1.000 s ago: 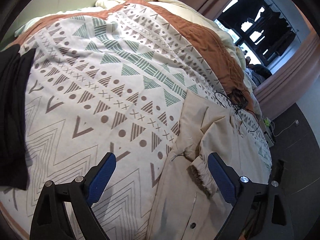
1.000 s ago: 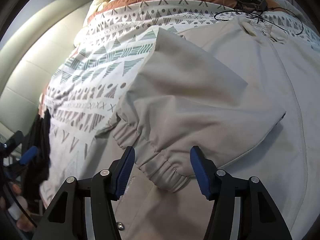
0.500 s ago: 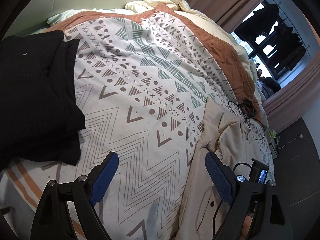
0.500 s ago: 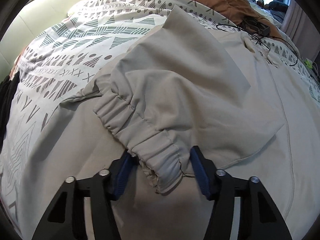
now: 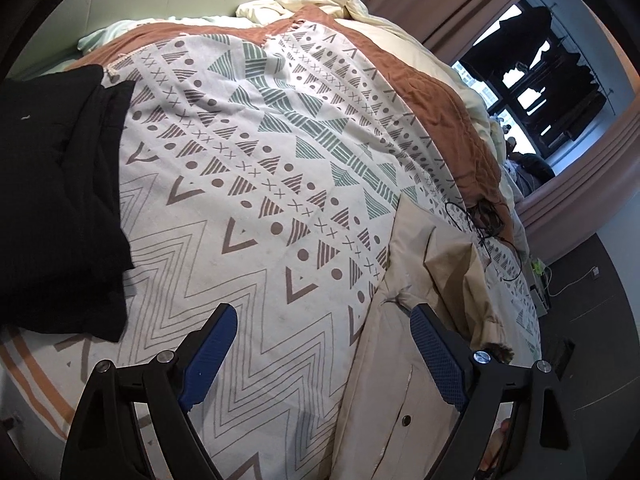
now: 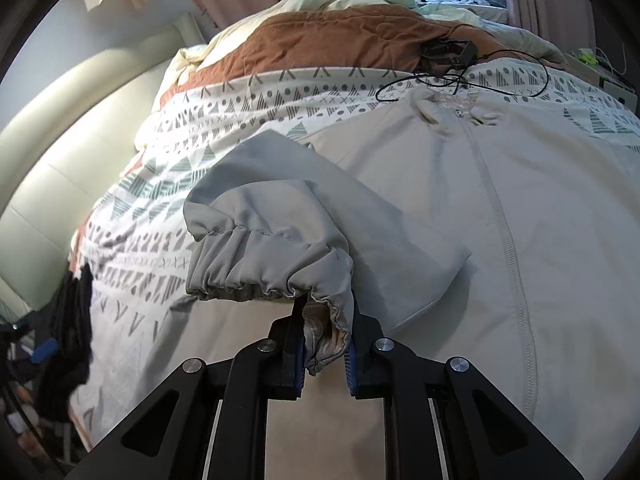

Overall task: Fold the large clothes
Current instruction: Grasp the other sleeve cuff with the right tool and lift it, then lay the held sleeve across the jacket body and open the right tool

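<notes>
Right wrist: right gripper (image 6: 324, 344), just closing, pinches jacket (image 6: 540, 240) cuff (image 6: 272, 268); sleeve runs toward collar.

Left gripper (image 5: 322, 346): fingers wide apart, nothing between. Right gripper (image 6: 325, 350): fingers just closed, apparently pinching cuff (image 6: 272, 268), angled downward.

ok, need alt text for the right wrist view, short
The right hand-held gripper is clamped on the elastic cuff of a beige jacket, its jaws having just closed on the fabric. The sleeve is raised off the jacket, which lies zipped and flat on a patterned bedspread, with a black cable by the collar.
</notes>
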The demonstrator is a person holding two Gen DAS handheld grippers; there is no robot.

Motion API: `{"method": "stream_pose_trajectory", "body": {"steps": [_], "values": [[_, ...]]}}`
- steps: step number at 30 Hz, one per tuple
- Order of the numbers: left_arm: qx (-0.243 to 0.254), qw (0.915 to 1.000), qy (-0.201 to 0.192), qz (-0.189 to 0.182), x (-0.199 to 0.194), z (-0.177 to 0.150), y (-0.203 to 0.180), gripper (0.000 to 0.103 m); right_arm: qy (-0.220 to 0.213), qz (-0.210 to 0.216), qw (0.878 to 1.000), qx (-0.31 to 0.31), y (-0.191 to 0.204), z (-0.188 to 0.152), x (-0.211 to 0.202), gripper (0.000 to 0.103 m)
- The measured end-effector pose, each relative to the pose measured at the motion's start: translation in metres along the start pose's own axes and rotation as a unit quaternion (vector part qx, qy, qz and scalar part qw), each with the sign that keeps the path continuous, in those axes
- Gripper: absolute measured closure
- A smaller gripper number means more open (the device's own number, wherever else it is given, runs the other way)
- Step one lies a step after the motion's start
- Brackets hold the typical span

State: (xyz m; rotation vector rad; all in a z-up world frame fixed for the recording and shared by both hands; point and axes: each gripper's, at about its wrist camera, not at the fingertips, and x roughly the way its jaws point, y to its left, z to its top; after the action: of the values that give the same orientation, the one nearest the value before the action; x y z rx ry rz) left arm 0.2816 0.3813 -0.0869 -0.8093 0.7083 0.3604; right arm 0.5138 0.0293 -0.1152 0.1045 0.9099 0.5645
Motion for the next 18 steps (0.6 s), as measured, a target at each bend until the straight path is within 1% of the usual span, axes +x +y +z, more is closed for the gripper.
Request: {"method": "stream_pose_trajectory", "body": {"steps": [3, 7, 11, 13, 15, 17, 18], "values": [[0.012, 0.9998, 0.013, 0.002, 0.02, 0.004, -0.015, 0.014, -0.024, 0.02, 0.999, 0.034, -0.019, 0.01, -0.017, 0.087], [0.037, 0.9989, 0.029, 0.005, 0.047, 0.008, -0.039, 0.014, -0.058, 0.044, 0.993, 0.093, -0.053, 0.023, -0.037, 0.087], [0.078, 0.996, 0.041, 0.019, 0.074, 0.007, -0.065, 0.014, -0.091, 0.043, 0.985, 0.143, -0.086, 0.029, -0.057, 0.087], [0.095, 0.9939, 0.052, 0.024, 0.09, 0.005, -0.075, 0.02, -0.106, 0.042, 0.977, 0.177, -0.107, 0.029, -0.064, 0.087], [0.11, 0.9911, 0.067, 0.034, 0.107, 0.002, -0.083, 0.022, -0.118, 0.034, 0.968, 0.221, -0.132, 0.027, -0.067, 0.087], [0.123, 0.9884, 0.079, 0.041, 0.124, -0.002, -0.089, 0.024, -0.116, 0.019, 0.957, 0.264, -0.158, 0.024, -0.065, 0.083], [0.131, 0.9866, 0.086, 0.046, 0.133, -0.003, -0.092, 0.026, -0.105, 0.001, 0.952, 0.287, -0.171, 0.021, -0.061, 0.075]]}}
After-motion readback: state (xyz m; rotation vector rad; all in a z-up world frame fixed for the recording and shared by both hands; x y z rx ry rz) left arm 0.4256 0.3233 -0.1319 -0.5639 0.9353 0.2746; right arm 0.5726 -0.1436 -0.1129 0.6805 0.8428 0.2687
